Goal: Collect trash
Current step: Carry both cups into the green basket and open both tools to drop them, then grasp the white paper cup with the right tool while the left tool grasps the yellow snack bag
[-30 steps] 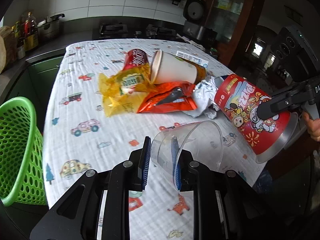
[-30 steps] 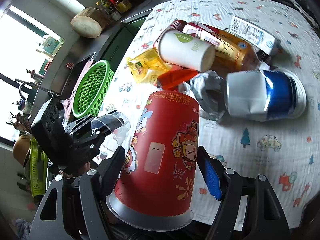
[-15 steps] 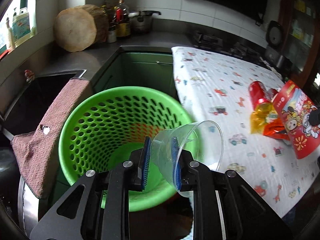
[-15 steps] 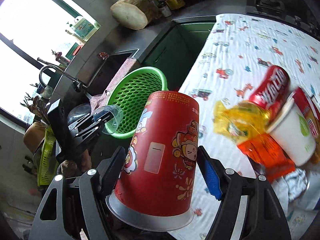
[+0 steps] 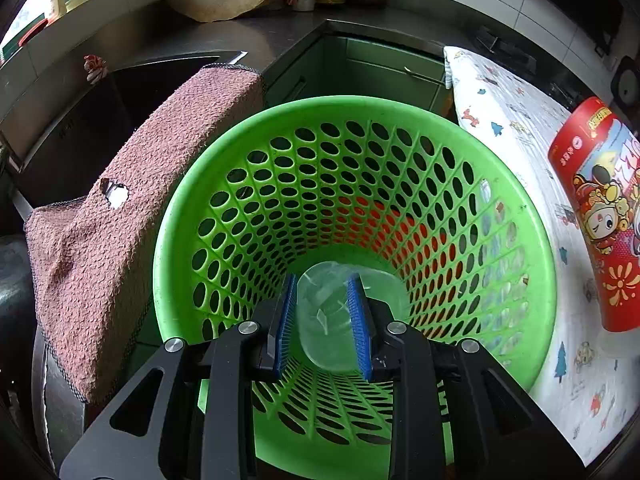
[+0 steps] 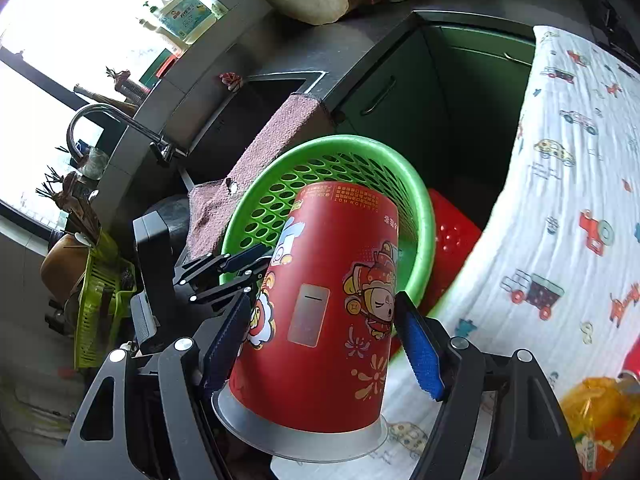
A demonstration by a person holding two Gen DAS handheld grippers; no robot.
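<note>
My left gripper (image 5: 325, 322) hangs over the mouth of the green perforated basket (image 5: 248, 184), its blue pads apart. A clear plastic cup (image 5: 344, 332) lies beyond the pads, down in the basket; whether a pad still touches it I cannot tell. My right gripper (image 6: 322, 340) is shut on a red printed cup (image 6: 332, 300) and holds it tilted, just in front of the green basket (image 6: 360, 152). The red cup also shows in the left wrist view (image 5: 600, 216) at the right. The left gripper shows in the right wrist view (image 6: 236, 268) at the basket's rim.
A brown towel (image 5: 132, 200) hangs over the sink edge left of the basket. The table with its printed cloth (image 6: 568, 168) stands at the right. A yellow wrapper (image 6: 596, 412) lies on it. A red crate (image 6: 452, 240) sits behind the basket.
Both grippers swung from the table to the basket. The left gripper's pads have spread and the clear cup has dropped lower into the basket. The right gripper still holds the red cup.
</note>
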